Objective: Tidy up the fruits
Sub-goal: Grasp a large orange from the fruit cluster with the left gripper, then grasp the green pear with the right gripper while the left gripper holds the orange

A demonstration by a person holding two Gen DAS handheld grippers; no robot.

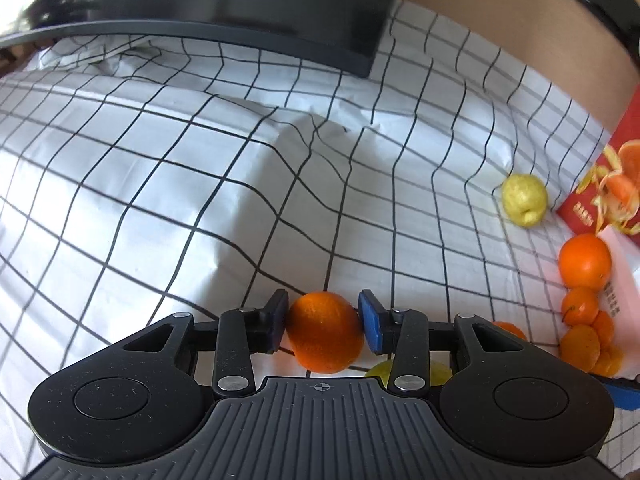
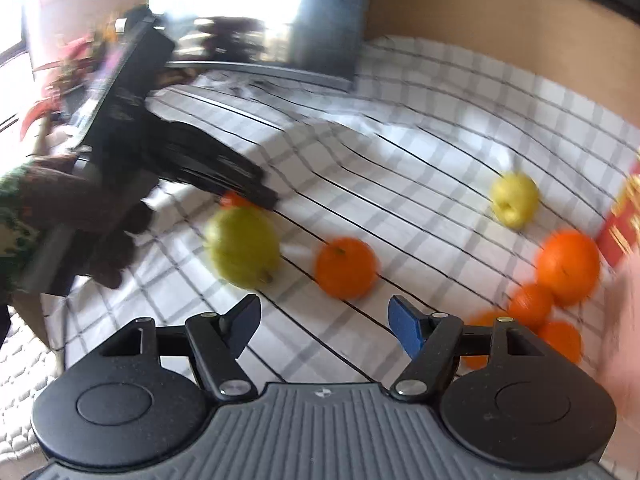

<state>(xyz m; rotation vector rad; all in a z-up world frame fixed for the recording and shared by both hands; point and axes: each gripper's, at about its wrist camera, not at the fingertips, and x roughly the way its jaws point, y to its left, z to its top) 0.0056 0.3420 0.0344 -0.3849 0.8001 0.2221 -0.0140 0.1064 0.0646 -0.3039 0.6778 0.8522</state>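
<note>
My left gripper [image 1: 323, 322] holds an orange [image 1: 325, 332] between its fingers, above the checked cloth [image 1: 160, 184]. My right gripper [image 2: 323, 326] stands wide and empty, a green pear [image 2: 242, 246] and another orange [image 2: 346, 268] just beyond it.

A white cloth with a black grid pattern [image 1: 168, 168] is lying rumpled across the surface. A red printed carton [image 1: 600, 184] is sitting at its right edge, and a dark flat panel [image 1: 280, 8] is standing behind.
</note>
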